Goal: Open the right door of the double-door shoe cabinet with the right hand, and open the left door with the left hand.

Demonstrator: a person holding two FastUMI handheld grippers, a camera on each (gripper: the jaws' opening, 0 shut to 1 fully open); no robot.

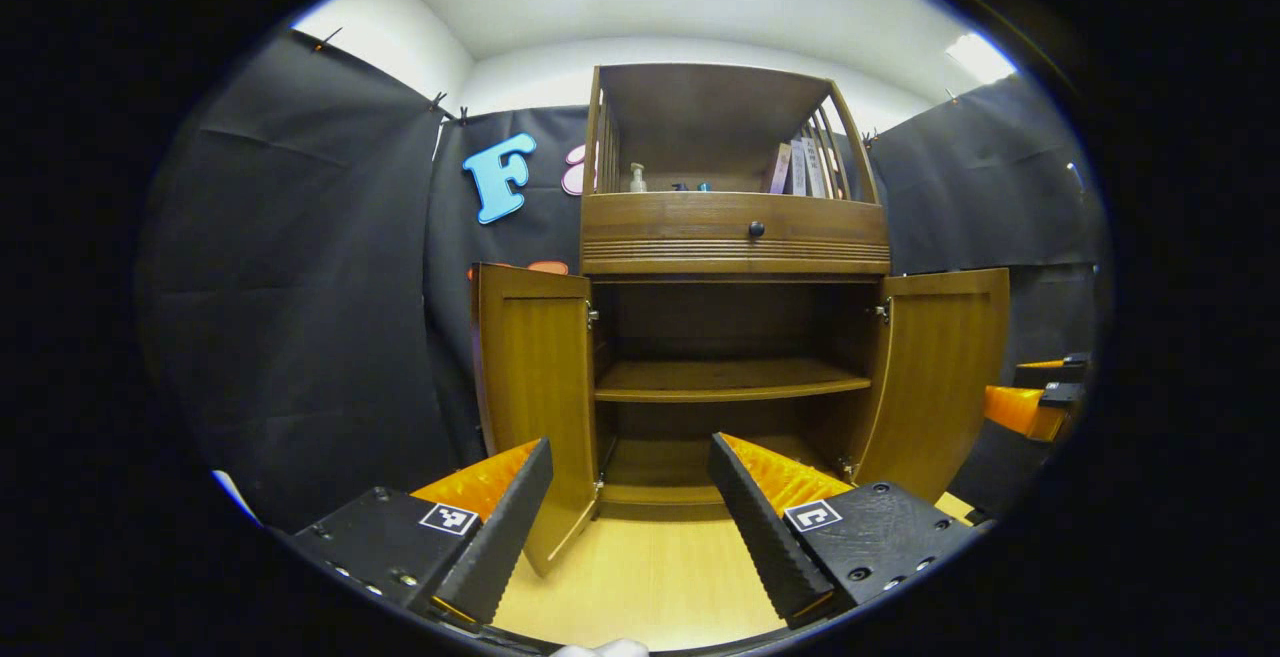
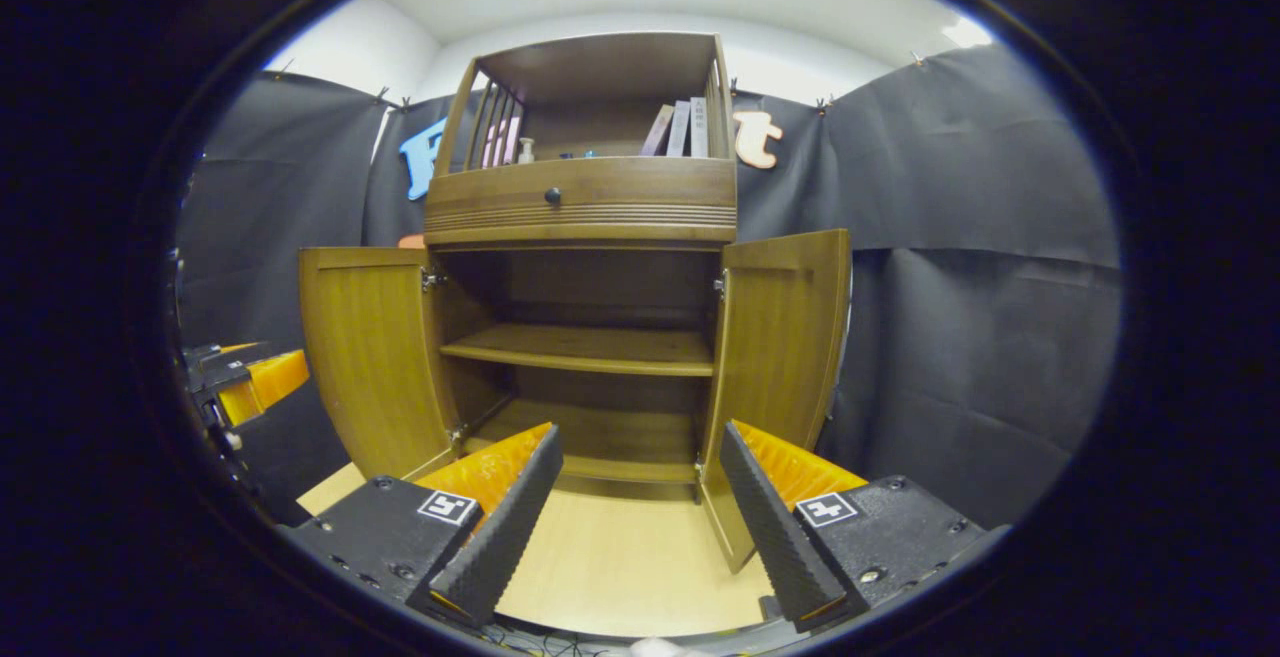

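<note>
Standing wide open, the left door (image 1: 535, 377) and right door (image 2: 775, 337) look stiff, light — edges suit gripping; left gripper (image 1: 630, 527) and right gripper (image 2: 640, 527) released, empty.

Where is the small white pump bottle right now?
The small white pump bottle stands in the wooden cabinet's open top compartment, left side in the left gripper view, above the dark round drawer knob.

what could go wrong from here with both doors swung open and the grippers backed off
1. The left door stands wide open close to the left gripper; a sideways move might knock it.
2. The right door likewise stands open near the right gripper, so a careless pull-back could bump it partly shut.
3. A hard knock to the cabinet might topple the leaning books or the bottle.
</note>
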